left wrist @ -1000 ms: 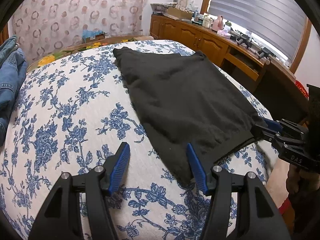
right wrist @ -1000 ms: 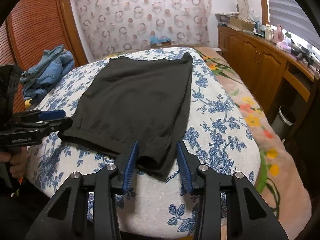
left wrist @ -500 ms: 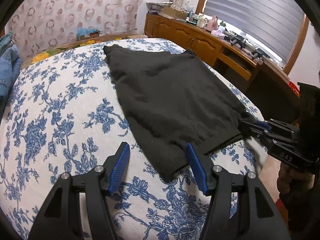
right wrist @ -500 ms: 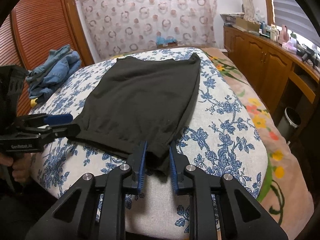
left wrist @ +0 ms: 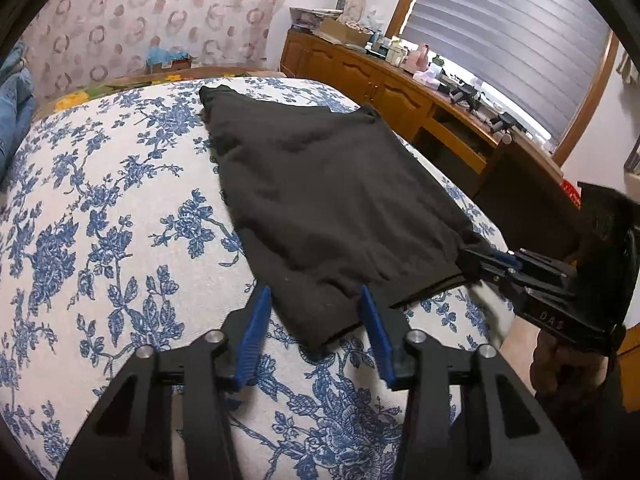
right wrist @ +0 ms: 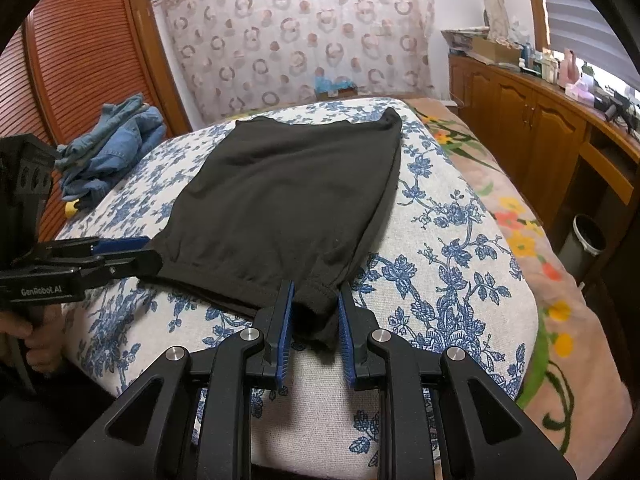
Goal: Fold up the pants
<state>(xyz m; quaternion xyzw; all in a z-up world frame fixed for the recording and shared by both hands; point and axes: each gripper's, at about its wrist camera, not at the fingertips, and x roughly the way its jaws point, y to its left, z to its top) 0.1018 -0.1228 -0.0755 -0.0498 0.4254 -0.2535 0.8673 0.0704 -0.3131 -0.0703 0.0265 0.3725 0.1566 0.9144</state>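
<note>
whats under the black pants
The black pants lie flat on the blue-flowered bed cover, which shows all around them. Anything beneath the cloth itself is covered.

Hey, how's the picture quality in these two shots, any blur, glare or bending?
Left wrist view: strong fisheye curving of the bed, window bright but not blown out, pants slightly soft. Right wrist view: sharper, same barrel bend, black vignette in corners, even indoor light, no hard shadows.
</note>
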